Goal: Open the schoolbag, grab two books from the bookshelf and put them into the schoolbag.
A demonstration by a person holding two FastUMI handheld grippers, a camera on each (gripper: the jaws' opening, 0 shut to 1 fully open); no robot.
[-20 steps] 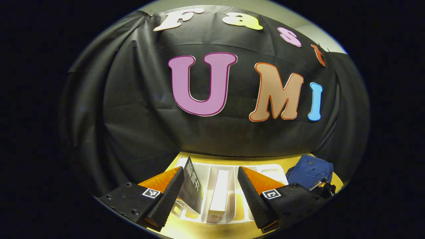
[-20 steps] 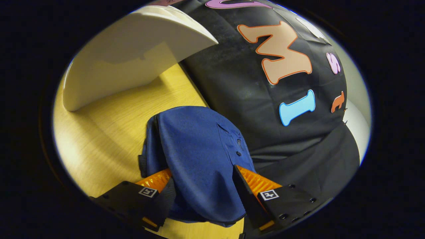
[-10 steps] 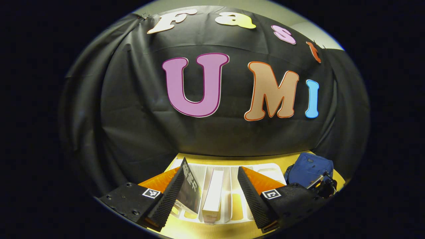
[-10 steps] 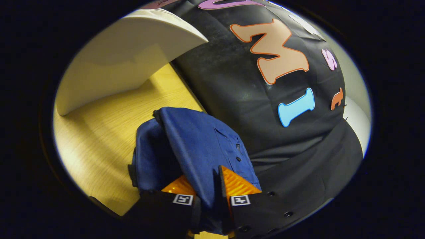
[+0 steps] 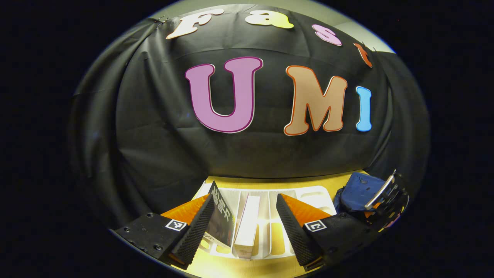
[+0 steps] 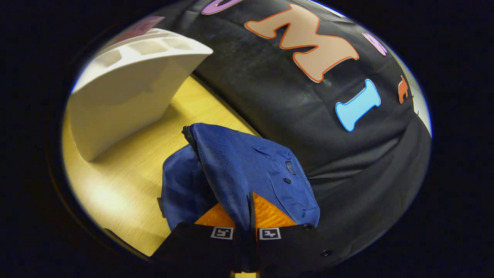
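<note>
Where the black cloth wall meets the yellow wood-grain table [image 6: 127, 170], the blue woven-fabric schoolbag [image 6: 254, 170] sits right of the white slotted plastic bookshelf [image 5: 270, 216]. Right gripper [image 6: 242, 227] pinches its flap tight. Left gripper [image 5: 243, 227] gapes wide around two upright books [image 5: 247, 224].

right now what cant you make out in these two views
- Inside of the schoolbag: right gripper view, covered by its own blue flap, pinched in the right gripper.
- Dark book cover: left gripper view, partly behind the left gripper finger, print too small.
- Bookshelf base: left gripper view, behind the fingers.
</note>
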